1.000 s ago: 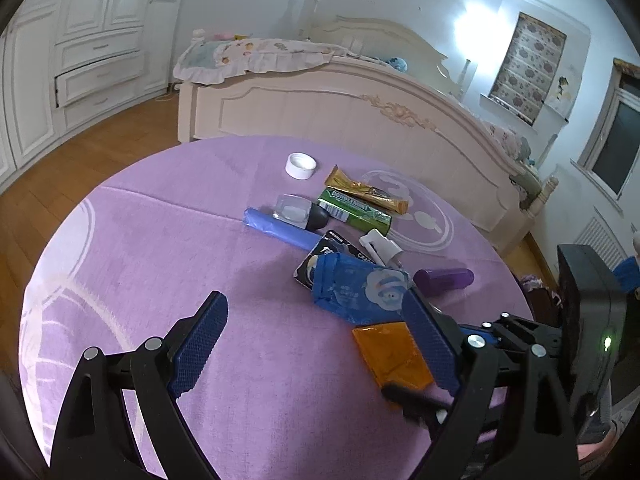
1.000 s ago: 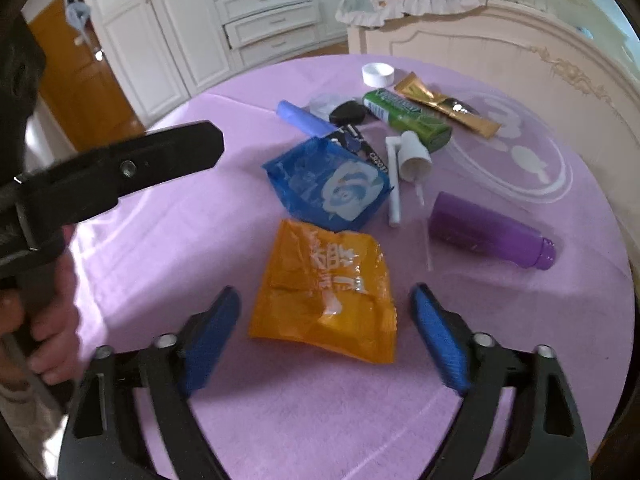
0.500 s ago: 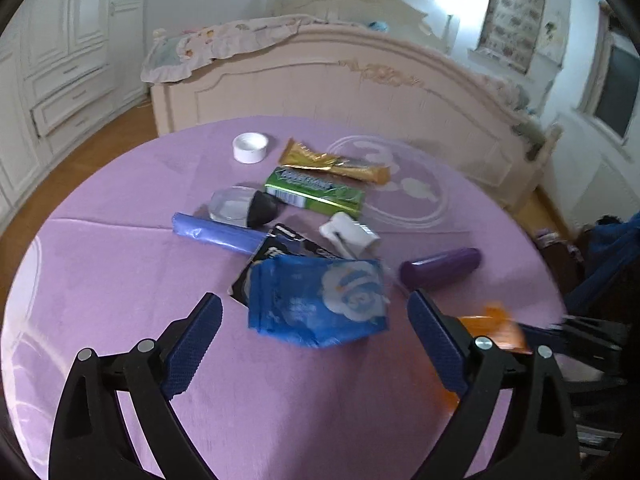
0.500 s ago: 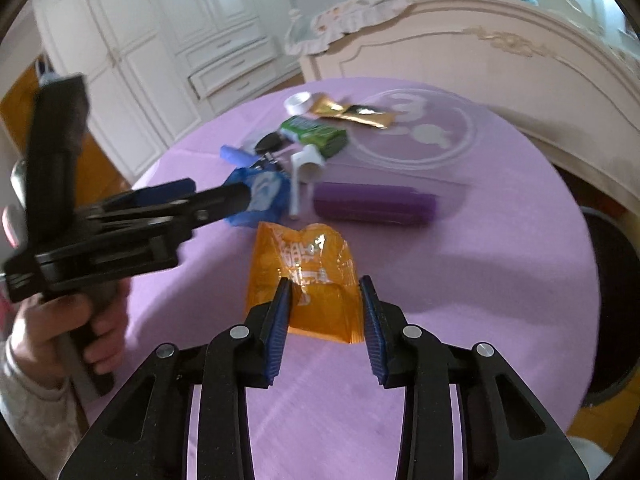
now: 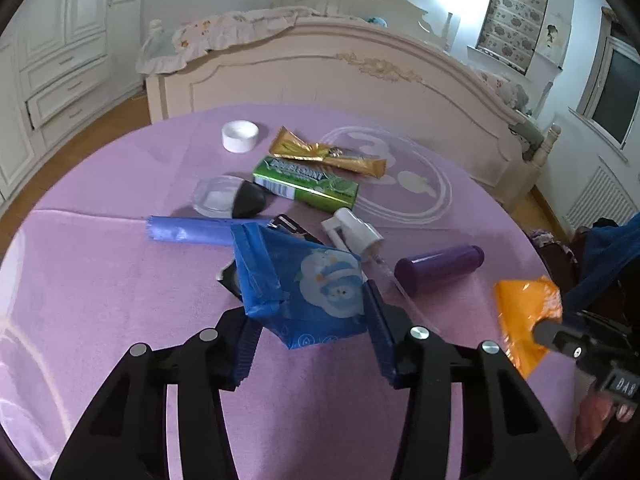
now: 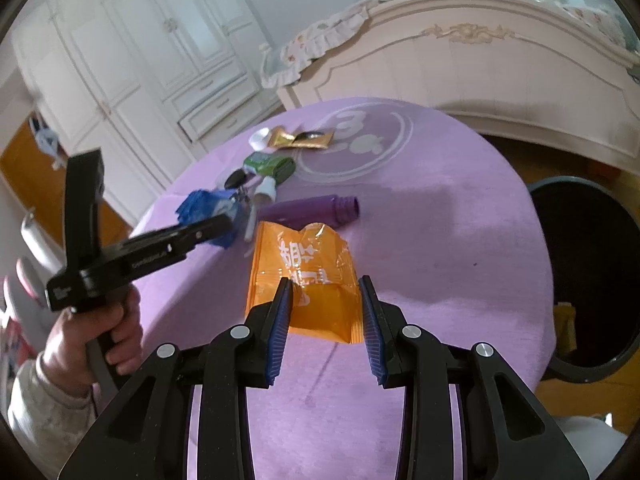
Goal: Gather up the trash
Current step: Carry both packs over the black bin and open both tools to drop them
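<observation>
A blue snack wrapper (image 5: 304, 276) lies on the purple tablecloth (image 5: 120, 300). It sits between the pads of my left gripper (image 5: 312, 332). The jaws are closing, and both pads press its sides so that it buckles upward. My right gripper (image 6: 326, 312) is shut on an orange snack packet (image 6: 304, 256) and holds it just above the table. The left wrist view shows that packet (image 5: 524, 312) at the far right. In the right wrist view, the left gripper's handle is in a hand (image 6: 96, 340), beside the blue wrapper (image 6: 208, 208).
Behind the wrapper lie a purple bottle (image 5: 440, 264), a white spray nozzle (image 5: 352, 232), a green gum pack (image 5: 306, 180), a gold wrapper (image 5: 328, 152), a white cap (image 5: 240, 135), a blue roll (image 5: 192, 232) and a clear lid (image 5: 216, 198). A dark bin (image 6: 576, 372) stands at the table's right.
My left jaws have closed from wide open onto the blue wrapper, which has crumpled. My right gripper shut on the orange packet and swung right, bringing the bin into view.
</observation>
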The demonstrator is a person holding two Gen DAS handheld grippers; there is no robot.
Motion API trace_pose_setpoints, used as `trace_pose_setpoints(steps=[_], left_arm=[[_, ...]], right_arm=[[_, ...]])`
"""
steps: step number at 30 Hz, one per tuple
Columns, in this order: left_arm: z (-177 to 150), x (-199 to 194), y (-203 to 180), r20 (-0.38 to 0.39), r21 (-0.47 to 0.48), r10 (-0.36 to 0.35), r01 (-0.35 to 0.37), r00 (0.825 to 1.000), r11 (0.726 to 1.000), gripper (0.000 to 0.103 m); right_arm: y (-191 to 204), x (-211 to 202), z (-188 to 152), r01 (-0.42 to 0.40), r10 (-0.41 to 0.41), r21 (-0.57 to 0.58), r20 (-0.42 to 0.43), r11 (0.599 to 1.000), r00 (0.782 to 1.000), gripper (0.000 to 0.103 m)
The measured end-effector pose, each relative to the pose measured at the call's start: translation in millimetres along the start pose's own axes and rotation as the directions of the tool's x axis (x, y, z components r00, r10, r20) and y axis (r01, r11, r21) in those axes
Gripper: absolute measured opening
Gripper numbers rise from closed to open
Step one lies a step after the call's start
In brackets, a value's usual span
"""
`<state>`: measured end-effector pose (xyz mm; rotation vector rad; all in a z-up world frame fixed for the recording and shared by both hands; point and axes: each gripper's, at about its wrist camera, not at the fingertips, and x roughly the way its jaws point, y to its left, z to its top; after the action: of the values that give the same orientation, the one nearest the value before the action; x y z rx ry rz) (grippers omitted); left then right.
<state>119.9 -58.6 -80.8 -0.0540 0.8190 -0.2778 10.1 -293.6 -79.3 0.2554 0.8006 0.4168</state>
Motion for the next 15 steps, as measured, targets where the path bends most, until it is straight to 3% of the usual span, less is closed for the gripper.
trace_pose_setpoints(steps=[7,15], left_arm=[[14,-32,-22,0.088,-0.003,-0.060,0.060,0.994,0.998,0.048],[35,-24,-103,0.092,0.115,-0.193,0.182,0.977,0.977,0.048]], right_arm=[[-37,-28,10,-0.005,-0.007,0.089,0.136,0.996,0.991,0.034],[-112,-62,25,0.052,-0.126,0.268,0.267,0.962,0.955,0.034]])
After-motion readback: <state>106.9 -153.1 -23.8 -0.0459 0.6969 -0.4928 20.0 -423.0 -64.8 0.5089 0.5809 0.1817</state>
